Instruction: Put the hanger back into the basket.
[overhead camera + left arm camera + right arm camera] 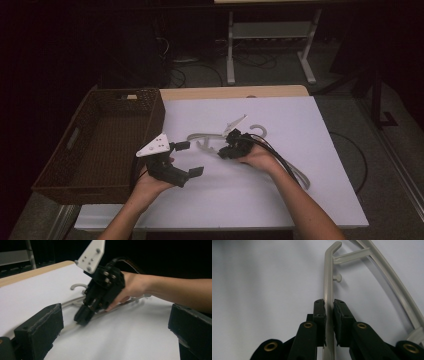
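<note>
A pale grey plastic hanger [258, 129] lies flat on the white table top [300, 120], hook toward the far side. My right gripper [222, 151] points down onto it near the middle. In the right gripper view the jaws [329, 306] are shut on one thin bar of the hanger [328, 277]. My left gripper [190, 158] hovers to the left of the hanger, wide open with nothing between its jaws. The left gripper view looks between its own open jaws [115, 332] at the right gripper [83, 317] pressing on the hanger [77, 286].
A dark brown woven basket [156, 115] stands at the table's left, close behind the left gripper; nothing shows inside it. Black cables trail from the right gripper across the table. Bare white surface [240, 195] lies in front of both hands.
</note>
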The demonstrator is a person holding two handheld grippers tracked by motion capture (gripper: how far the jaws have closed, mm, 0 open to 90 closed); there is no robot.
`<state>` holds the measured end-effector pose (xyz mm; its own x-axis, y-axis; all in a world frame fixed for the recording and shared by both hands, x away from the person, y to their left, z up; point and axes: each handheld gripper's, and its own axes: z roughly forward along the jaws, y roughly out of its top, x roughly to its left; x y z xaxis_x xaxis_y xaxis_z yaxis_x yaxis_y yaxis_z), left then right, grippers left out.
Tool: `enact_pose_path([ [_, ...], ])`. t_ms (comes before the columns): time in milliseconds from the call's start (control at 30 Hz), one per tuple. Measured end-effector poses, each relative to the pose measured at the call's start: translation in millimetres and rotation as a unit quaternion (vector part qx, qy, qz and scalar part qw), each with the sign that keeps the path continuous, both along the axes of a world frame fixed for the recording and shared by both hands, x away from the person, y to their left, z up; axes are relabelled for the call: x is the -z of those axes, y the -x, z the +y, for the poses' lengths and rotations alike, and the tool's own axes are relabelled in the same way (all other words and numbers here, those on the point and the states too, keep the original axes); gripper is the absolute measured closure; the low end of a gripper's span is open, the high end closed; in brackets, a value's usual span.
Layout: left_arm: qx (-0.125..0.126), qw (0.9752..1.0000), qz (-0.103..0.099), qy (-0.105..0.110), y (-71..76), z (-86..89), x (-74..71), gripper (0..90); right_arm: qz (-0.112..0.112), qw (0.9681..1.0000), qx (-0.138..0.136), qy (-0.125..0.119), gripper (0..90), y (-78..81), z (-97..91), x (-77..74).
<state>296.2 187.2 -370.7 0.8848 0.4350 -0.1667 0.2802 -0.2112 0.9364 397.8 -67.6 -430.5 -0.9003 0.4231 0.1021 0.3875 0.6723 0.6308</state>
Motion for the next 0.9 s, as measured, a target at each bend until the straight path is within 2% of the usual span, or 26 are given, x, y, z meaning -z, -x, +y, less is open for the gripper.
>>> enact_pose_path([
  [167, -0.003, 1.0000, 0.000, 0.001, 0.3, 1.0, -0.5, 0.0, 0.001, 0.9986, -0.053, 0.003, 80.0, 28.4, 9.8, -2.0],
  [367, -0.008, 1.0000, -0.001, 0.004, 0.3, 2.6, -1.7, 0.0, 0.011, 0.9937, -0.112, -0.001, 79.5, 66.8, 13.5, -1.6],
  [467, -0.007, 1.0000, -0.002, 0.002, 0.2, 2.6, -1.8, 0.0, 0.016, 0.9908, -0.134, 0.001, 78.9, 83.1, 14.7, -0.7],
  [533, -0.006, 1.0000, -0.002, 0.001, 0.4, 2.6, -1.8, 0.0, 0.010, 0.9908, -0.135, 0.000, 76.8, 89.1, 13.1, -0.5],
  [633, -0.007, 1.0000, -0.003, 0.000, 0.6, 3.3, -2.1, 0.0, 0.001, 0.9930, -0.116, -0.019, 71.8, 88.7, 2.0, -8.7],
  [700, -0.007, 1.0000, -0.003, 0.000, 0.7, 3.5, -2.1, 0.0, -0.006, 0.9957, -0.088, -0.028, 73.2, 84.5, -13.6, -16.1],
  [733, -0.006, 1.0000, -0.003, 0.001, 0.7, 3.8, -2.1, 0.0, -0.006, 0.9957, -0.088, -0.028, 73.2, 84.5, -13.6, -16.1],
  [767, -0.007, 1.0000, -0.002, 0.002, 0.4, 4.0, -1.8, 0.0, -0.008, 0.9985, -0.048, -0.026, 78.2, 80.2, -33.8, -20.7],
  [800, -0.007, 1.0000, -0.001, 0.002, 0.5, 3.9, -1.7, 0.0, -0.009, 0.9992, -0.031, -0.023, 80.3, 78.3, -44.5, -21.5],
  [900, -0.007, 1.0000, -0.002, 0.000, 0.2, 3.5, -1.7, 0.0, 0.009, 0.9992, 0.037, -0.015, 88.6, 78.0, -72.3, -22.5],
])
